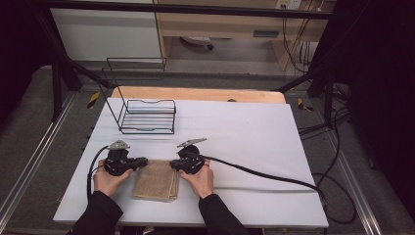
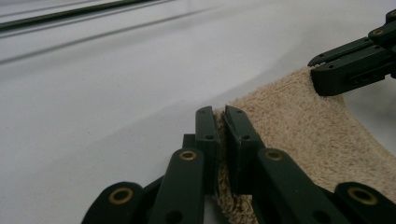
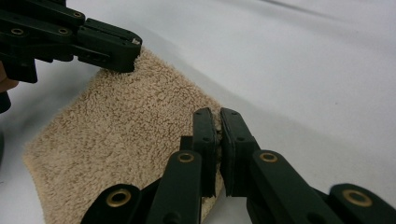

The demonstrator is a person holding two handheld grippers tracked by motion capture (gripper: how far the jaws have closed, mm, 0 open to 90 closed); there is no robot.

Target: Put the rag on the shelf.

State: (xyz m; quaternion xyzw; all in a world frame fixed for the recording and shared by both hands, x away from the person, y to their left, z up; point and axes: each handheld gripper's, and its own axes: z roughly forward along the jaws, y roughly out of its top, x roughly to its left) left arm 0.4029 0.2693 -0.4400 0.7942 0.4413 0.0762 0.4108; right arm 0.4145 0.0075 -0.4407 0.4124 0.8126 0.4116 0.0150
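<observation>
A white table (image 1: 254, 132) stands on grey carpet (image 1: 29, 127), with a strip of bare wood (image 1: 195, 94) along its far edge. Behind it – a pale wooden desk (image 1: 225, 22) and a white cabinet (image 1: 105, 32). Black frame bars (image 1: 186, 9) cross overhead – the room's edges are dark.

left gripper (image 2: 221, 116) pinching the beige towel (image 2: 299, 126) edge, other gripper (image 2: 327, 77) clamped on far corner I think, white table (image 2: 102, 93)

Each black hand-held gripper (image 1: 145, 161) (image 1: 172, 163) carries brass-ringed screws, a grey three-cornered plate and a black cable; the person wears black sleeves (image 1: 100, 214).
</observation>
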